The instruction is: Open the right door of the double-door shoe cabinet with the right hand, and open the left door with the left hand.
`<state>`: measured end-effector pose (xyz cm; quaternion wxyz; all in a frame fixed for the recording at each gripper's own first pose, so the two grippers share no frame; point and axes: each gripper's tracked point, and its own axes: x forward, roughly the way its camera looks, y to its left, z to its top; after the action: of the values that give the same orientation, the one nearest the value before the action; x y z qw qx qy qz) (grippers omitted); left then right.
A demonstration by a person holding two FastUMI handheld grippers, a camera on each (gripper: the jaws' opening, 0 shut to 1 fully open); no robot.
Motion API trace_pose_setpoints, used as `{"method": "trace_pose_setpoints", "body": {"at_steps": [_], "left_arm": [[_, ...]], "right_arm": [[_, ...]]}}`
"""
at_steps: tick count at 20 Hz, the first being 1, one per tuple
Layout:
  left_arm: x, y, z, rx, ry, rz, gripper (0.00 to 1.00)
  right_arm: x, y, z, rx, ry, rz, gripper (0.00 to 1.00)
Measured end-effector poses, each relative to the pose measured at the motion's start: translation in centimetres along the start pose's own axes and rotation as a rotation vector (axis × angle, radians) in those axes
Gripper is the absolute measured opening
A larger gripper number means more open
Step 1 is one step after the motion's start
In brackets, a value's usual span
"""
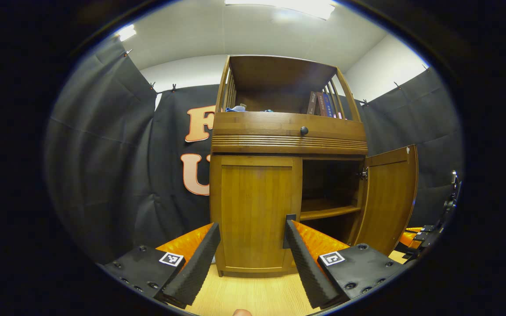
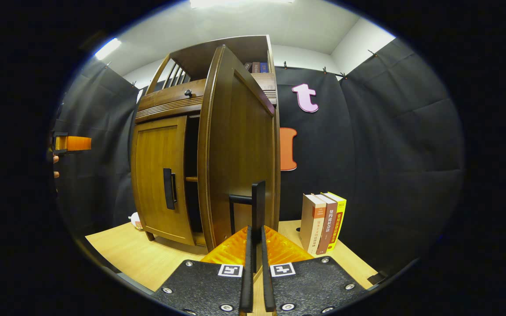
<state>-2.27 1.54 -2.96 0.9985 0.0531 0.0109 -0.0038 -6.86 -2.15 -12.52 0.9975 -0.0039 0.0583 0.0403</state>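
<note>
Shoe cabinet (image 1: 288, 166) upright on tabletop (image 1: 253, 294). Right door (image 2: 240, 145) swung wide open, its handle (image 2: 255, 206) clamped between fingers of right hand-held gripper (image 2: 255, 245). Left door (image 1: 257, 210) closed, just ahead of left hand-held gripper (image 1: 251, 245), spread wide, empty. Step in hand, judged: left door. Next: reach its handle (image 2: 168, 188), close, pull.

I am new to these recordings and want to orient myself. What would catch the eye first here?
The wooden shoe cabinet dominates, standing on a pale table: its right door hangs wide open, showing a shelf inside, while the left door is shut. In the right gripper view, the right claw is clamped on the open door's dark handle. The left claw is open, facing the shut door.
</note>
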Motion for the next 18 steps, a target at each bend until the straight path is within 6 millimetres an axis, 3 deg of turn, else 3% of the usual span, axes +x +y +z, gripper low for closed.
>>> {"method": "trace_pose_setpoints", "body": {"at_steps": [3, 4, 5, 6, 13, 14, 15, 16, 17, 18], "left_arm": [[0.4, -0.5, -0.4, 0.001, 0.007, 0.003, 0.99], [0.4, -0.7, -0.5, 0.003, 0.011, 0.003, 0.94], [0.5, -0.8, -0.8, 0.005, 0.015, 0.004, 0.99], [0.7, -1.0, -0.9, 0.007, 0.017, 0.005, 0.94], [1.4, -2.1, -1.2, 0.017, 0.022, 0.008, 0.94], [1.6, -2.3, -1.2, 0.012, 0.017, 0.006, 0.94], [1.8, -2.4, -1.3, 0.009, 0.016, 0.004, 0.94], [1.9, -2.5, -1.4, 0.008, 0.018, 0.004, 0.94], [2.2, -2.5, -1.5, 0.009, 0.022, 0.006, 0.94], [2.3, -2.7, -1.6, 0.009, 0.027, 0.008, 0.94]], "right_arm": [[0.0, -1.1, -0.1, -0.011, 0.003, -0.002, 0.08], [0.0, -1.7, -0.1, -0.016, 0.002, -0.008, 0.08], [-0.1, -2.3, -0.2, -0.02, 0.004, -0.017, 0.08], [-0.1, -3.0, -0.3, -0.024, 0.004, -0.026, 0.08], [0.1, -7.0, -0.3, -0.009, 0.01, -0.048, 0.08], [0.0, -7.6, -0.4, -0.002, 0.013, -0.048, 0.14], [0.1, -8.0, -0.4, 0.012, 0.014, -0.041, 0.14], [0.1, -8.5, -0.5, 0.026, 0.017, -0.036, 0.04], [0.1, -8.9, -0.5, 0.03, 0.018, -0.031, 0.14], [0.1, -9.2, -0.6, 0.034, 0.018, -0.024, 0.14]]}}
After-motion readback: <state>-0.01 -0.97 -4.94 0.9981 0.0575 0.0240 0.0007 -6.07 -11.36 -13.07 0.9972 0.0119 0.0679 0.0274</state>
